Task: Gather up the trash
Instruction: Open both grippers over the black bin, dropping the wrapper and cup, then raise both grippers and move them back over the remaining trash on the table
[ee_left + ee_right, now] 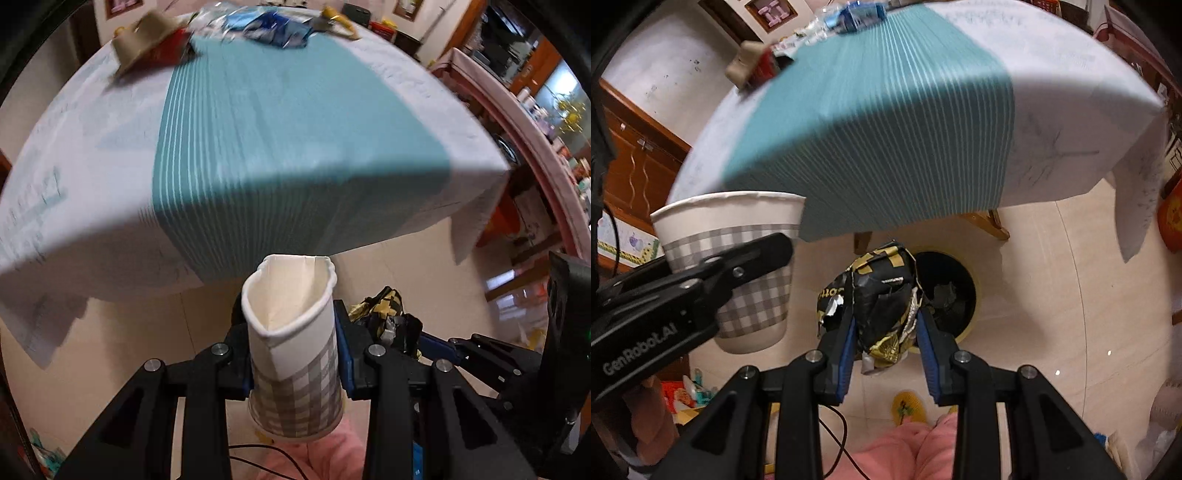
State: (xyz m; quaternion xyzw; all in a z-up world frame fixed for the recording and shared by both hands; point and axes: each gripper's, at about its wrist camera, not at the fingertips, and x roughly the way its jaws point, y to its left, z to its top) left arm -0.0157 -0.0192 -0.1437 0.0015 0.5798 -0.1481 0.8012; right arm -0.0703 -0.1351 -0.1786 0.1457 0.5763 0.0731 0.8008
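Left gripper (293,354) pinching squashed paper cup (295,354), right gripper (886,332) pinching crumpled wrapper (882,299) above floor bin (949,291), seemingly for dropping.

Both fisheye views are evenly lit by soft indoor light, seemingly from overhead, though no lamp shows. The table (295,122) ahead of each tool is smeared by motion blur: its cloth stripes streak, and the litter at its far end is unreadable. Close to the lens, the paper cup (295,354) in the left tool (293,362) and the crumpled wrapper (882,306) in the right tool (886,332) stay sharp. A shadow darkens the cloth's overhanging near side. Straight lines bow heavily outward, and 4 black corners vignette each frame.
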